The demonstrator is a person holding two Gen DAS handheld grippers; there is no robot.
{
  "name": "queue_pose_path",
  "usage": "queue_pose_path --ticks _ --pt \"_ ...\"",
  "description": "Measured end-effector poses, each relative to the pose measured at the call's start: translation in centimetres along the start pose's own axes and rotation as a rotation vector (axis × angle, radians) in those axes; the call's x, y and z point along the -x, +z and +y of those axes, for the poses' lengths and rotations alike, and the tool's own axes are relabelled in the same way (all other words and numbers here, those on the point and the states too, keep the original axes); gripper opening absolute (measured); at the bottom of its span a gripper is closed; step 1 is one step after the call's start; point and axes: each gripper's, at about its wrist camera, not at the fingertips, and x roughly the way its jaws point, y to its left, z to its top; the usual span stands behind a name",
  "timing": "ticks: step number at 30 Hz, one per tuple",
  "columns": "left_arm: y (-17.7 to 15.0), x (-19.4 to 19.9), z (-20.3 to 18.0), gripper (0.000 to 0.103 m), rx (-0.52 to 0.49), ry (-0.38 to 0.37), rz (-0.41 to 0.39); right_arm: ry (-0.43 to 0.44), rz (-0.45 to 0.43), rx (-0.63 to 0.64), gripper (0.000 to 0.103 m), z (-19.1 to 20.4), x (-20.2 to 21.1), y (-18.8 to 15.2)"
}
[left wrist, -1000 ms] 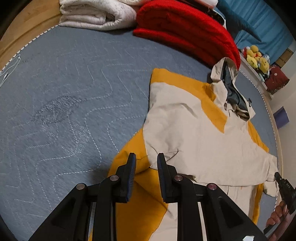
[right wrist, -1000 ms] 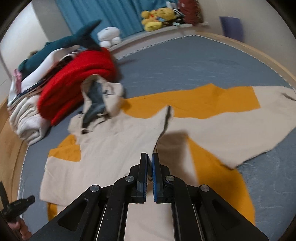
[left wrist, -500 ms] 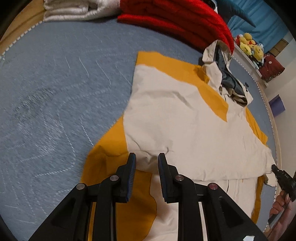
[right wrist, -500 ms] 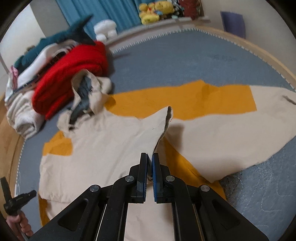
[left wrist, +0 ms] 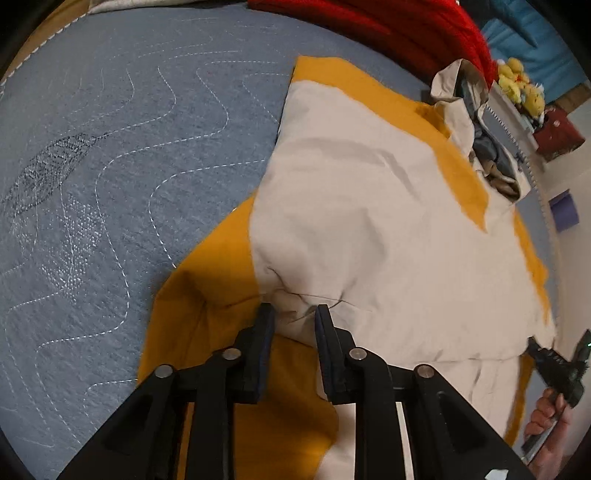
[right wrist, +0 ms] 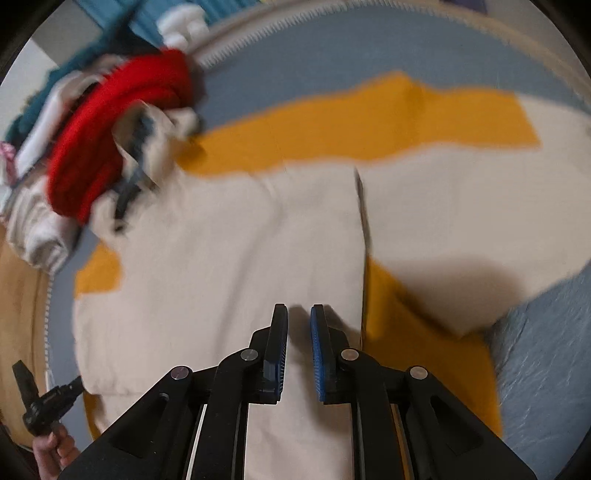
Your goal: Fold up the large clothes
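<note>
A large cream and mustard-yellow hooded garment [left wrist: 369,206] lies spread on the blue quilted bed [left wrist: 110,147], with one panel folded over the body. My left gripper [left wrist: 293,314] is open, its jaws either side of a puckered fold at the garment's near edge. My right gripper [right wrist: 298,314] is open just above the cream cloth [right wrist: 221,258], holding nothing. The folded panel's edge [right wrist: 364,236] runs just right of it. The hood [left wrist: 476,122] lies at the far end.
A red blanket [left wrist: 388,26] and folded white bedding [right wrist: 33,229] are piled beyond the hood. Plush toys [left wrist: 521,85] sit on a ledge. The other hand-held gripper shows at each view's edge [left wrist: 561,365] [right wrist: 44,402]. The wooden bed frame [right wrist: 18,314] borders the quilt.
My right gripper has let go of the cream panel and opened; the panel now lies flat. My left gripper has moved forward to the garment's folded edge.
</note>
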Motion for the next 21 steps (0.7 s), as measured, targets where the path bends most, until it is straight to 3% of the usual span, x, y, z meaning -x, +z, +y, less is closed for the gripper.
queue_pose_path --ticks 5,8,11,13,17,21 --pt "-0.1 2.2 -2.5 0.02 -0.082 0.032 -0.051 -0.087 -0.047 0.044 0.015 0.9 1.0 0.0" --pt "-0.7 2.5 -4.0 0.021 -0.139 0.0 -0.064 -0.105 -0.075 0.059 0.017 1.4 1.9 0.2" --pt "-1.3 0.4 -4.1 0.023 -0.171 0.032 -0.024 -0.132 -0.087 0.094 0.023 1.7 2.2 0.2" --pt "-1.9 -0.9 -3.3 0.022 -0.156 0.062 0.019 -0.194 -0.08 0.136 0.03 2.0 1.8 -0.1" --pt "-1.6 1.9 -4.3 0.023 -0.155 0.042 -0.022 -0.244 -0.056 0.147 0.031 1.4 1.6 -0.4" --pt "-2.4 5.9 -6.9 0.027 -0.217 0.014 -0.094 -0.267 -0.099 0.193 0.031 2.3 2.9 -0.2"
